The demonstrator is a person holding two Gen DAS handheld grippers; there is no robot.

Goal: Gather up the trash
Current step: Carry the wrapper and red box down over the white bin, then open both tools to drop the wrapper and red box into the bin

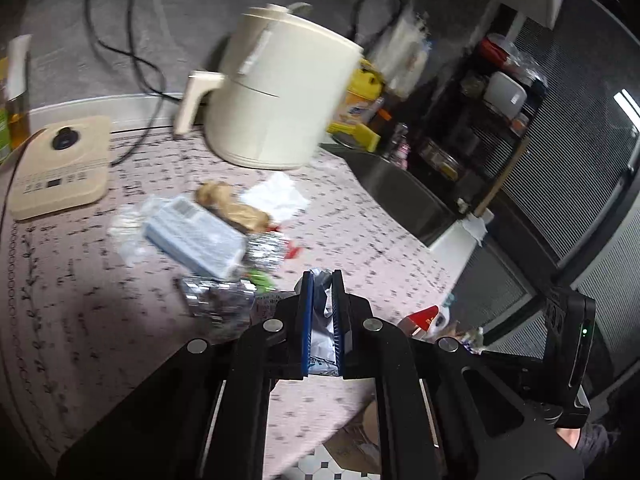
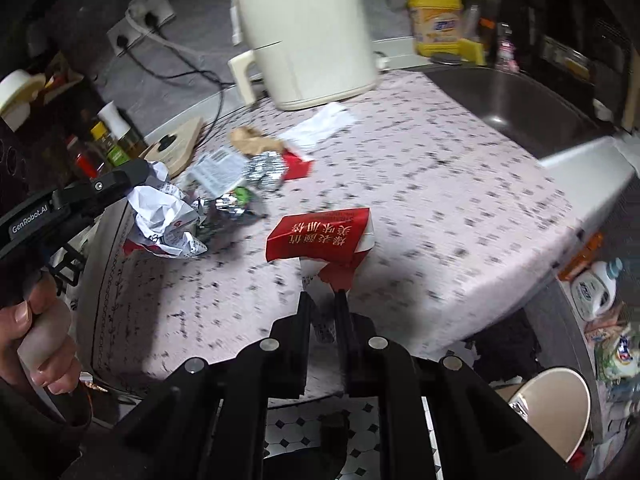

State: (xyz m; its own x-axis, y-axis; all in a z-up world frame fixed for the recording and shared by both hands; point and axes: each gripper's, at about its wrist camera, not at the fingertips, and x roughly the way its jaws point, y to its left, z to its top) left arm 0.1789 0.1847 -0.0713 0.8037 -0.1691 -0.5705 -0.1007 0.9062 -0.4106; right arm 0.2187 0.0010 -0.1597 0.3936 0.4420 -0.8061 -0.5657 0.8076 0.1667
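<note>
My left gripper (image 1: 323, 280) is shut on a crumpled white paper (image 1: 326, 312). The right wrist view shows the same paper (image 2: 160, 212) at the left, under a black finger (image 2: 128, 174). My right gripper (image 2: 323, 296) is shut on the lower flap of a red and white carton (image 2: 320, 236), held above the speckled tablecloth (image 2: 440, 200). On the cloth lies a heap of trash: a brown paper bag (image 1: 236, 208), a pale blue packet (image 1: 196, 232), a foil wrapper (image 1: 268, 252), another foil wrapper (image 1: 216, 296) and a white tissue (image 1: 276, 196).
A cream appliance with a handle (image 1: 280, 92) stands at the back of the table, with a beige control base (image 1: 60, 168) to its left. A dark sink (image 1: 400, 188) lies to the right and a yellow bottle (image 2: 436, 20) behind it. A paper cup (image 2: 552, 412) stands below the table edge.
</note>
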